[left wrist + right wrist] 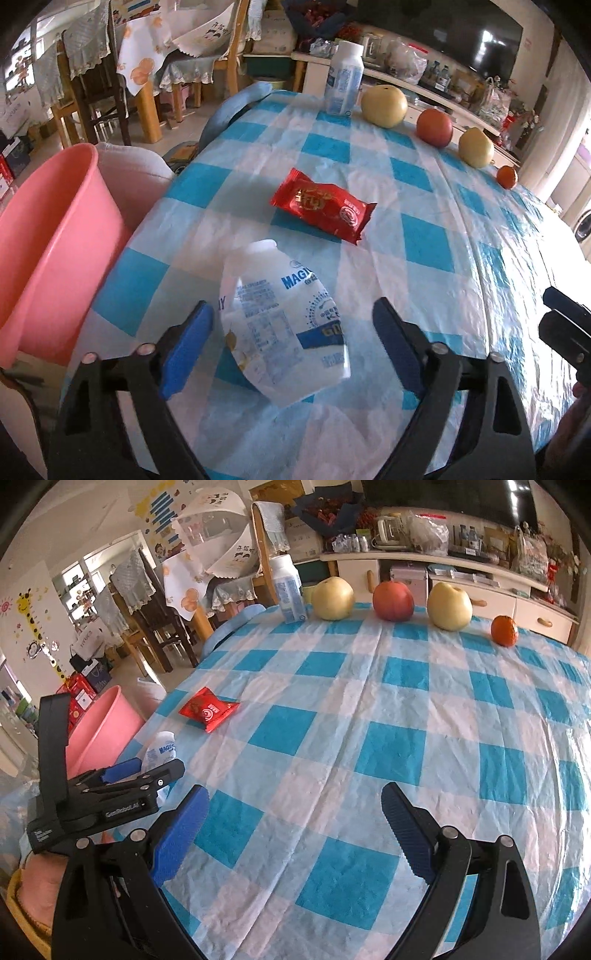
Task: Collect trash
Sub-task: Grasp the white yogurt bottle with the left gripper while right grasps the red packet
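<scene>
Crinkly flattened plastic milk bottle [280,325] looks light and slippery; left gripper [291,325] straddles its middle, jaws apart, right gripper [295,823] open too.

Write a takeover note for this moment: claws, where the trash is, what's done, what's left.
Left claw: open, straddling the crushed white bottle lying on the checked tablecloth; pads not yet pressing on it.
Right claw: open, empty, over bare cloth.
Red wrapper: flat on the cloth, just beyond the bottle.
Pink bin: beside the table, on the left claw's side; its contents are not visible.
Upright white bottle and four fruits stand along the far edge.
Done: nothing visibly binned.
Left: grip the crushed bottle, drop it in the bin, then the wrapper.
</scene>
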Demonstrator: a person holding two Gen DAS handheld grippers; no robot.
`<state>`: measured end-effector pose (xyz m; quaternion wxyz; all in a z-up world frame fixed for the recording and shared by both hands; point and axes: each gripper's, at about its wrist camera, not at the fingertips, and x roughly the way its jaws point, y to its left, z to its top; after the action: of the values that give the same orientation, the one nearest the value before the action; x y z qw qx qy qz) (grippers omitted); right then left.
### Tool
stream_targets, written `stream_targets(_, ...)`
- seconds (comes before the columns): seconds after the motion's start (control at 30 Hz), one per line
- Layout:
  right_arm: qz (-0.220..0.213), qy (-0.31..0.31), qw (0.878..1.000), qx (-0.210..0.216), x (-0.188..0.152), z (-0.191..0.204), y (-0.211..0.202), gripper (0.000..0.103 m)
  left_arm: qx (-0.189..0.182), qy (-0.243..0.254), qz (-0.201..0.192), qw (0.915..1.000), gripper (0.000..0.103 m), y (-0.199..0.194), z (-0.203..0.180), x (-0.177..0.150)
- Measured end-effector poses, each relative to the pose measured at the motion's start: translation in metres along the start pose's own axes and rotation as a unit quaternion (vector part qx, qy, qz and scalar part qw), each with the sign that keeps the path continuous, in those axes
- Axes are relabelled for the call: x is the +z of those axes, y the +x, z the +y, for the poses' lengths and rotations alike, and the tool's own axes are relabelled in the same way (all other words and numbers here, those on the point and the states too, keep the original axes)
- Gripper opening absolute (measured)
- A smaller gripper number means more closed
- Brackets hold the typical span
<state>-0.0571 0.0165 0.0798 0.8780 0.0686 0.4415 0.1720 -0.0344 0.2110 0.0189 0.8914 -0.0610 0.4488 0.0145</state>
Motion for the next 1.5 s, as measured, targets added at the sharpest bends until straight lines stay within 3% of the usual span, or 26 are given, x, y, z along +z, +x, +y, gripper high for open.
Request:
stream_targets(0.33, 0.008, -0.005, 1.0, 0.009, 0.001, 0.001, 0.005, 0.093, 0.008, 0.025, -0.001, 0.9997, 0.064, 0.008, -0.007, 0.001)
stream_targets(0.6, 0.017, -0.009, 1.0, 0.013, -0.001, 0.0, 0.018, 0.093, -0.015, 0.033, -0.003, 0.9993, 0.064, 0.008, -0.008, 0.003)
stream_targets(1.0, 0.018, -0.043, 0.998, 0.033, -0.002, 0.023, 0.042, 0.093, -0.017, 0.012, -0.053, 0.9984, 0.064, -0.008, 0.021, 0.03)
stream_targets(1.3, 0.012, -0.091, 0.995, 0.032, 0.021, 0.053, 0.071, 0.093, -0.017, -0.013, -0.077, 0.9968, 0.064, -0.008, 0.048, 0.056)
stream_targets(1.4, 0.009, -0.12, 0.992, 0.028, 0.037, 0.069, 0.085, 0.083, -0.017, -0.007, -0.084, 0.9963, 0.064, -0.003, 0.047, 0.066)
stream_targets(1.5, 0.012, -0.139, 0.99, 0.026, 0.053, 0.082, 0.098, 0.083, -0.008, 0.001, -0.098, 0.9952, 0.064, 0.001, 0.047, 0.077)
